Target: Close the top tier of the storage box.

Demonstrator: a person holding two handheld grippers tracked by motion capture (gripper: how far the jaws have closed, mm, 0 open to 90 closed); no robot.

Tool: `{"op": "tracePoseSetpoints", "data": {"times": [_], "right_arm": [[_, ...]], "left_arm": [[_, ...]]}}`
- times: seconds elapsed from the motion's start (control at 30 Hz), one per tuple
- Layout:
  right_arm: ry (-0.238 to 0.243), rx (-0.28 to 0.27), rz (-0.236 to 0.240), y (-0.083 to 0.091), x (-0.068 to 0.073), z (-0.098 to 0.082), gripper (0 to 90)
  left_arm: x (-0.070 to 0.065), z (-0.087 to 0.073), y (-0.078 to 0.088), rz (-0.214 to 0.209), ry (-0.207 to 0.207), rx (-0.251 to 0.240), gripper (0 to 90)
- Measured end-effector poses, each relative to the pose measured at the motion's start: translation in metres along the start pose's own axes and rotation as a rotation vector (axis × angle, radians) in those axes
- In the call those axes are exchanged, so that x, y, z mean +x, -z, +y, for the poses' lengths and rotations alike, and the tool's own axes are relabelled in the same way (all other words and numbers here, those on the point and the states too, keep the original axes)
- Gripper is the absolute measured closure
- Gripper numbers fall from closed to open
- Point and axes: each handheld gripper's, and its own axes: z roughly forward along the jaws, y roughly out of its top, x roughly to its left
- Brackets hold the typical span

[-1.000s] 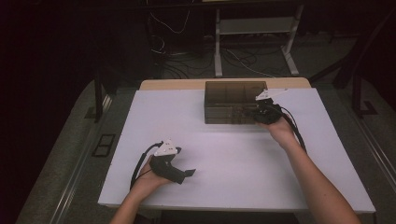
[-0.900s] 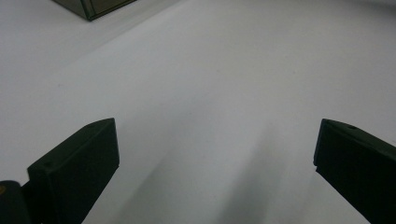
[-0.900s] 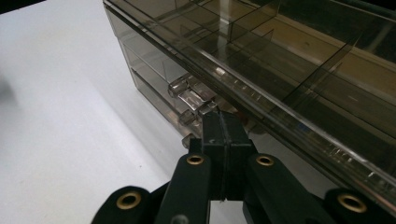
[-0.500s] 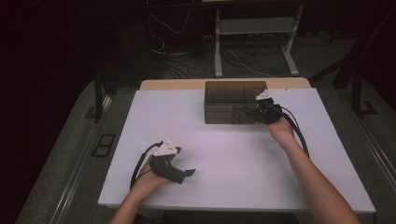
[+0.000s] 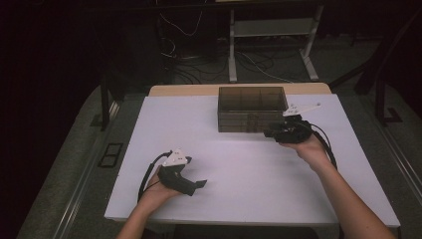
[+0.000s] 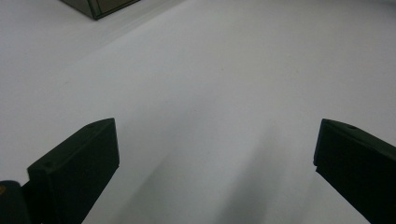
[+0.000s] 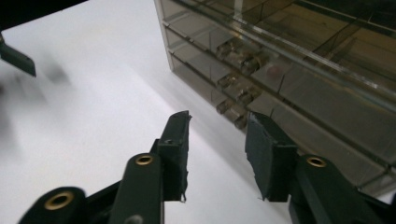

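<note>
A smoked see-through drawer box stands at the back middle of the white table. My right gripper hovers just off the box's front right corner. In the right gripper view its jaws stand apart with nothing between them; they have just been opening. The box front with its small clear knobs lies right ahead of them. My left gripper rests near the table's front left, open over bare table. A corner of the box shows at the top of the left gripper view.
Behind the table are a white metal stand and loose cables on the floor. The tabletop has wide bare room between the two grippers. A dark blurred part of the left gripper shows at the far left of the right gripper view.
My right gripper has drawn back from the box front toward the person's side, and its jaws now stand apart. The left gripper has stayed in place.
</note>
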Motion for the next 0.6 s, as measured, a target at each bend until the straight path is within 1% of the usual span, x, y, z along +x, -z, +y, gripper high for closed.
{"op": "tracePoseSetpoints", "data": {"times": [0.07,0.13,0.2,0.3,0.37,0.47,0.53,0.57,0.6], "right_arm": [[-0.002,0.003,0.003,0.004,0.003,-0.003,55.5],[-0.003,0.0,0.006,0.007,0.004,-0.006,51.7],[-0.015,-0.004,0.004,0.01,0.006,-0.009,47.1],[-0.014,0.0,-0.013,0.012,0.007,-0.016,42.0],[-0.025,0.006,-0.024,0.015,0.008,-0.02,37.8],[-0.042,-0.007,-0.044,0.02,0.01,-0.028,32.3],[-0.043,-0.016,-0.059,0.024,0.012,-0.033,28.7],[-0.043,-0.021,-0.061,0.026,0.013,-0.035,28.1],[-0.043,-0.021,-0.059,0.028,0.014,-0.037,27.0]], "left_arm": [[0.0,0.0,0.0,0.002,-0.002,0.004,0.0],[0.0,0.0,0.0,0.001,0.003,-0.002,0.0],[0.0,0.0,0.0,0.001,0.004,-0.001,0.0],[0.0,0.0,0.0,-0.002,0.005,-0.002,0.0],[0.001,0.0,0.0,-0.006,0.009,-0.006,0.0],[0.001,-0.001,0.0,-0.006,0.003,-0.003,0.0],[0.001,0.0,0.0,-0.003,0.006,-0.005,0.0],[0.001,0.0,-0.001,-0.003,0.008,-0.009,0.0],[0.001,0.0,-0.001,-0.001,0.006,-0.002,0.0]]}}
